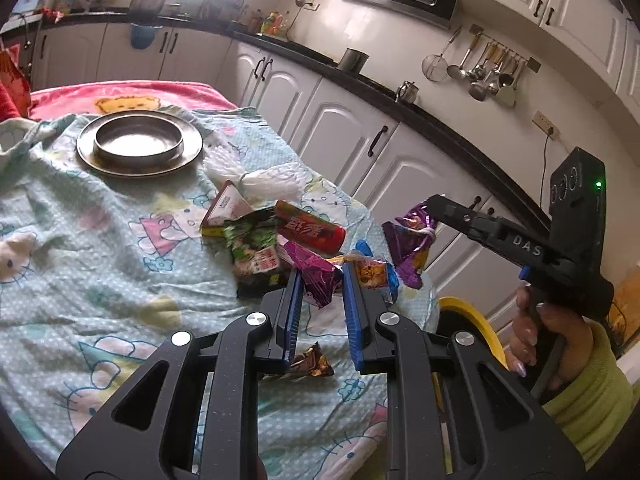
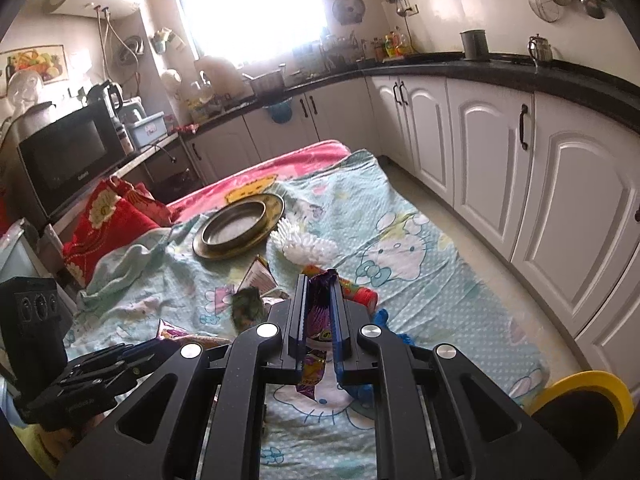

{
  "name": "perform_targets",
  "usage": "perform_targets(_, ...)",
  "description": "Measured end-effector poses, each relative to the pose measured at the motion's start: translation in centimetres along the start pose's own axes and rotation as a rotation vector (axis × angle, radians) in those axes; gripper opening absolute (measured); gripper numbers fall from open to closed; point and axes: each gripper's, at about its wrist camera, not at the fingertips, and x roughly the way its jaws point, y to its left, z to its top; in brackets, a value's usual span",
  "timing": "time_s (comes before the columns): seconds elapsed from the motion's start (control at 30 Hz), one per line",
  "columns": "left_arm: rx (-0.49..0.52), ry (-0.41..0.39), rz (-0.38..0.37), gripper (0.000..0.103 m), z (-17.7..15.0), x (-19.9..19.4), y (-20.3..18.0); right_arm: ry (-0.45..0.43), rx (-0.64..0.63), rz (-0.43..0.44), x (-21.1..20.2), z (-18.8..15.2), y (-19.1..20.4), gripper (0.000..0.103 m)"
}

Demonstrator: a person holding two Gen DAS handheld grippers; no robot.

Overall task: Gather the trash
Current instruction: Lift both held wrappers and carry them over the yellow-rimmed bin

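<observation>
Several snack wrappers lie in a pile on the cartoon-print cloth (image 1: 100, 248): a green one (image 1: 250, 240), a red one (image 1: 310, 230), a magenta one (image 1: 314, 276) and a small brown one (image 1: 316, 362). My left gripper (image 1: 319, 280) is open, its blue pads on either side of the magenta wrapper. My right gripper (image 2: 319, 292) is shut on a purple wrapper (image 2: 318, 320) and holds it above the cloth; it also shows in the left wrist view (image 1: 410, 240). A yellow-rimmed bin (image 1: 474, 320) stands beside the table, also in the right wrist view (image 2: 592, 394).
A metal bowl on a brass plate (image 1: 140, 146) sits further back on the cloth, with a white plastic bundle (image 1: 260, 178) in front of it. White cabinets (image 1: 340, 128) under a black counter run along the right. Red cushions (image 2: 104, 224) lie at the left.
</observation>
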Motion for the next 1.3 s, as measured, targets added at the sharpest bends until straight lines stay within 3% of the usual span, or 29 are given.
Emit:
perform_targets(0.4, 0.079, 0.001, -0.03, 0.014, -0.2, 0.1, -3.2, -0.069, 0.007, -0.048, -5.3, -0.3, -1.4, 0.01)
perform_targets(1.3, 0.265, 0.061, -0.122, 0.014, -1.9, 3.3, -11.9, -0.206, 0.107, -0.252, -16.0, -3.5, -8.8, 0.01)
